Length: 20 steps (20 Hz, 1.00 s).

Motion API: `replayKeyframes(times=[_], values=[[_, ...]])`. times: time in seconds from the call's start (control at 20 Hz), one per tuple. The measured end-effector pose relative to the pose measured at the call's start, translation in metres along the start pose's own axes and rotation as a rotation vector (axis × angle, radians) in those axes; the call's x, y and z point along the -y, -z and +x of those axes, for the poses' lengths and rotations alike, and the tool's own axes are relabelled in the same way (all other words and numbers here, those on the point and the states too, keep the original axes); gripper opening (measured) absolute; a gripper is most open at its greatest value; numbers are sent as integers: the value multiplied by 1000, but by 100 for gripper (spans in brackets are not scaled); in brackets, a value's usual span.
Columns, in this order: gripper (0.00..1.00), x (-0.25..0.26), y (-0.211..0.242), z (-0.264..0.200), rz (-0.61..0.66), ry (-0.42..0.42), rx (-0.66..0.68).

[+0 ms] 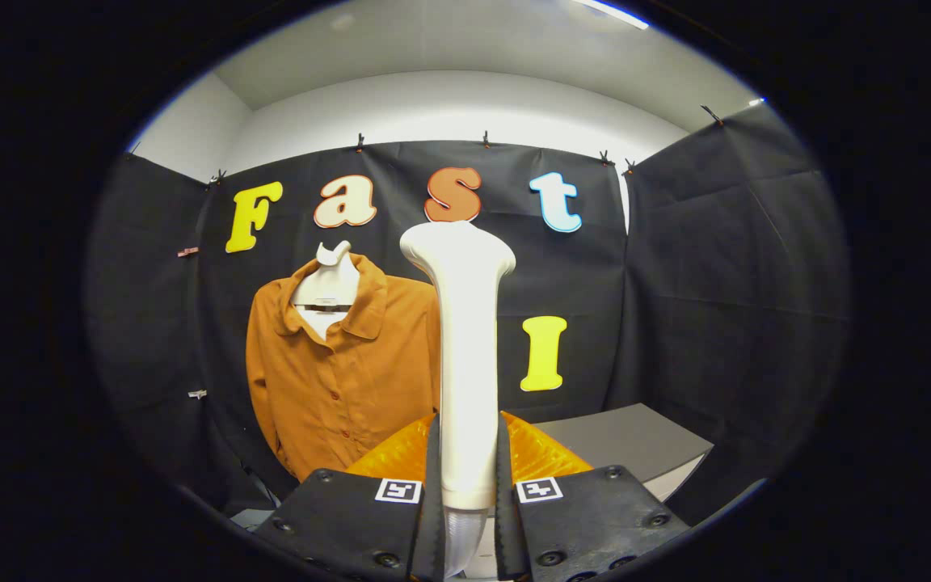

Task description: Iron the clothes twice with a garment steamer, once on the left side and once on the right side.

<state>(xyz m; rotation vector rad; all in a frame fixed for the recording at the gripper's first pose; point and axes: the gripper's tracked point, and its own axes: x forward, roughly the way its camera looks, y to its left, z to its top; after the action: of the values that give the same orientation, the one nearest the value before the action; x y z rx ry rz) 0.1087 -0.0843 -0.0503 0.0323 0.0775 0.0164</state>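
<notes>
Claw (465, 485) clamps upright steamer (465, 356) | shirt (344, 372) beyond, seemingly apart

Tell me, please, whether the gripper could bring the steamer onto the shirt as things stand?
Probably yes. The gripper has both fingers pressed on the steamer, held upright. The shirt hangs beyond and beside it on the wall, with nothing between them.
</notes>
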Motion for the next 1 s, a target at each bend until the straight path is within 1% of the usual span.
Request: replayKeyframes(times=[0.15, 0.4, 0.6, 1.0], values=[[28, -35, 0, 0, -5, -14, 19], [28, -80, 24, 26, -24, 26, 9], [28, -97, 44, 57, -23, 55, 6], [28, -114, 92, 115, -64, 69, -48]])
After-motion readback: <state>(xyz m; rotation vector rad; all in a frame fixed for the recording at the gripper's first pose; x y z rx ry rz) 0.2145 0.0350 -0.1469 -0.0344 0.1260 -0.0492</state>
